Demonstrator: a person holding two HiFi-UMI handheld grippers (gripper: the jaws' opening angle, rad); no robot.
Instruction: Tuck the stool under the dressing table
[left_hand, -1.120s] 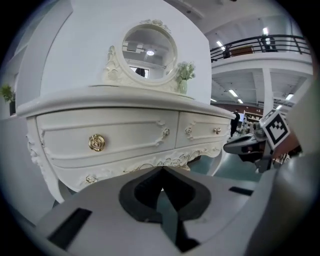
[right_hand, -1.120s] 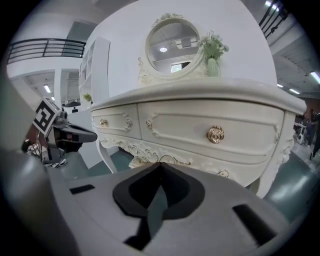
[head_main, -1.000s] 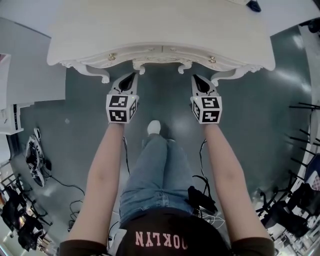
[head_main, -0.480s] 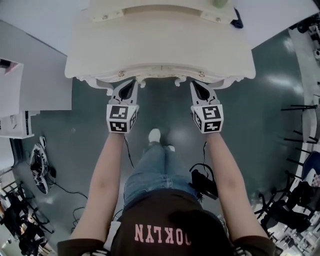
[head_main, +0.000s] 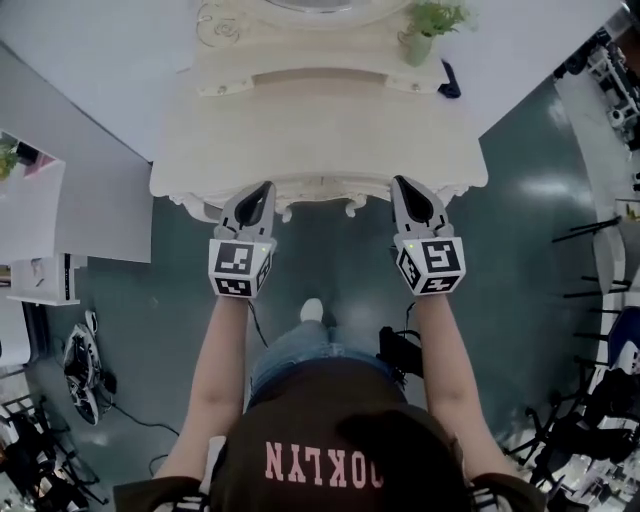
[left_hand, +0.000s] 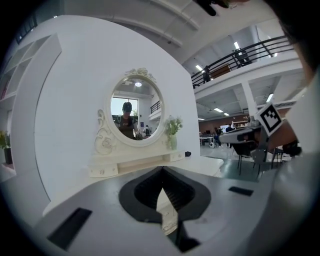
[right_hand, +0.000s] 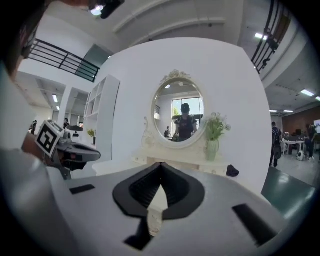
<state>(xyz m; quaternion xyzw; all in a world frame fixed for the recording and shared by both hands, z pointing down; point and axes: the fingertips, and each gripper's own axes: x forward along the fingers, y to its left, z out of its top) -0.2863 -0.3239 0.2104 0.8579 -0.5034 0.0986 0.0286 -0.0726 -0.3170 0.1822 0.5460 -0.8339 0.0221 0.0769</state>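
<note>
Since no view shows the stool, I judge it's already under the dressing table (head_main: 320, 130), hidden by the tabletop. I can't confirm that. The floor (head_main: 520, 230) in front shows only the person's legs and a shoe (head_main: 312, 310).

The left tool (head_main: 260, 195) and right tool (head_main: 408, 188) both have jaws together with nothing between them. In the head view their tips overlap the tabletop's front edge. Both point roughly level at the mirror (left_hand: 136, 113).

The step in hand looks like wrap-up, with the push done and the tools free. The next move, if any, is to look lower and check the stool sits fully in.

Readable text: the shirt (head_main: 320, 465) print, upside down, reads "OKLYN" with its start cut off. The marker cubes carry patterns only.
</note>
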